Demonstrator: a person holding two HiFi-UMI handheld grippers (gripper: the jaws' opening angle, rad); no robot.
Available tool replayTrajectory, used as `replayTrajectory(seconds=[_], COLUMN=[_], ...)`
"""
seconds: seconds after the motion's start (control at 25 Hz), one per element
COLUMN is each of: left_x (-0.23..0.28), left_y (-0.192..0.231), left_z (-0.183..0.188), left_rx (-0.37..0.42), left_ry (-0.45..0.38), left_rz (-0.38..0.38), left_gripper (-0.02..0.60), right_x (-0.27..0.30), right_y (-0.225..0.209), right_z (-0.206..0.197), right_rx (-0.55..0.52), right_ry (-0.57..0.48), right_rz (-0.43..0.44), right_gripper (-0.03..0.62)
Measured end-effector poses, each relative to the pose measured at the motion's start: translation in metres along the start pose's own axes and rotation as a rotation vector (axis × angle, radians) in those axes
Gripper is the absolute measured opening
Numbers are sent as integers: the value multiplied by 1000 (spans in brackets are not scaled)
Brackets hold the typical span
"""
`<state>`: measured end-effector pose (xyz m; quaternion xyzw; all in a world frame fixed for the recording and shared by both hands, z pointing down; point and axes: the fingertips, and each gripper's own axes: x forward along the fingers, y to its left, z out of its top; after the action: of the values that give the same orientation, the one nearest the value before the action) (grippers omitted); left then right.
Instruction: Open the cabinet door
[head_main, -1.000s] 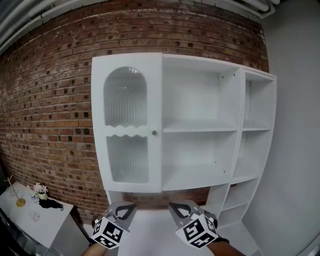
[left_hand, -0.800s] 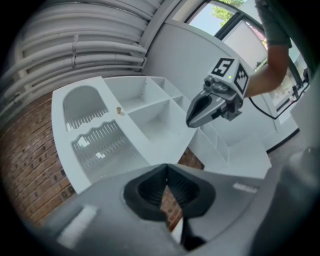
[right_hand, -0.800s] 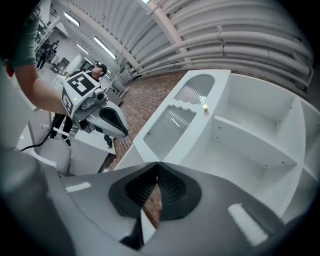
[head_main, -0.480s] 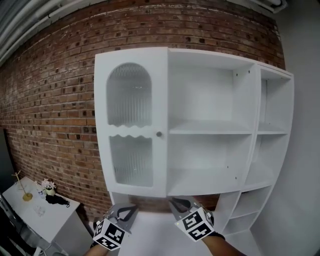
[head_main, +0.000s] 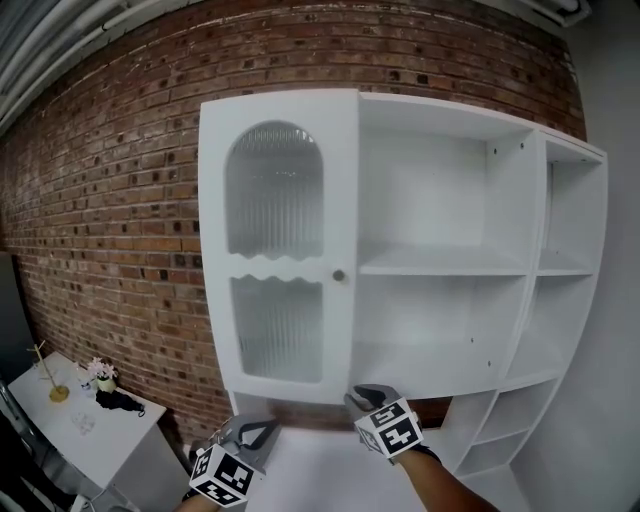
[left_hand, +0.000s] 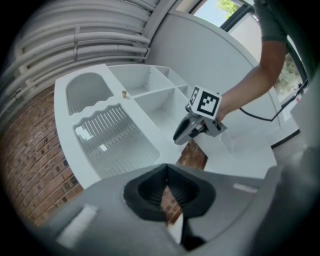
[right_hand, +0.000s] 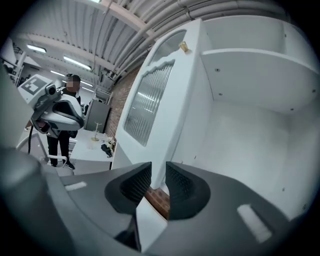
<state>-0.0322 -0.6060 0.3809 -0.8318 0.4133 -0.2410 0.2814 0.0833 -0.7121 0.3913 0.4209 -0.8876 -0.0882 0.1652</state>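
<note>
The white wall cabinet (head_main: 440, 262) hangs on a brick wall. Its door (head_main: 280, 260), with arched ribbed glass, covers the left bay and looks closed. A small round knob (head_main: 338, 275) sits on the door's right edge, also visible in the right gripper view as the knob (right_hand: 183, 47). My right gripper (head_main: 362, 396) is held below the cabinet's bottom edge, well under the knob. Its jaws have just been opening, and the right gripper (right_hand: 157, 172) has nothing between them. My left gripper (head_main: 262, 428) is lower and further left. In its own view the left gripper (left_hand: 167, 171) has its pads together.
Open shelves fill the cabinet's middle, with a narrow shelf column (head_main: 572, 270) at the right. A white counter top (head_main: 310, 470) lies under the grippers. A small white table (head_main: 70, 425) with a gold stand and flowers is at lower left. A person (right_hand: 62, 140) stands far behind.
The cabinet now looks nearer and further right in the head view. My right gripper has moved up towards the cabinet's bottom edge and rolled. The left gripper has shifted only slightly.
</note>
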Motion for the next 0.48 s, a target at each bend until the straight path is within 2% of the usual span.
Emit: replayTrajectory(seconds=[0.08,0.16,0.2,0.32,0.48], left_x=[1,1,1,3,1], left_y=[4,6,7,8,9], left_z=[-5,-9,-12,-18,-21], left_rx=[-3,-8,-9,-10,-13], left_ry=[6,9,11,16,14], left_rz=[0,0,-1,-5,-4], left_gripper=[0,0,0,0,0], right_x=[8,15,18,24,24], right_y=[-3,-6,-7,-9,-5], right_z=[-3,-6,-6,-5,-5], right_rx=[31,46,46,33,5], right_ry=[8,16,16,12,11], right_rz=[26,44,46,42,31], right_gripper=[99,181,178,102,89])
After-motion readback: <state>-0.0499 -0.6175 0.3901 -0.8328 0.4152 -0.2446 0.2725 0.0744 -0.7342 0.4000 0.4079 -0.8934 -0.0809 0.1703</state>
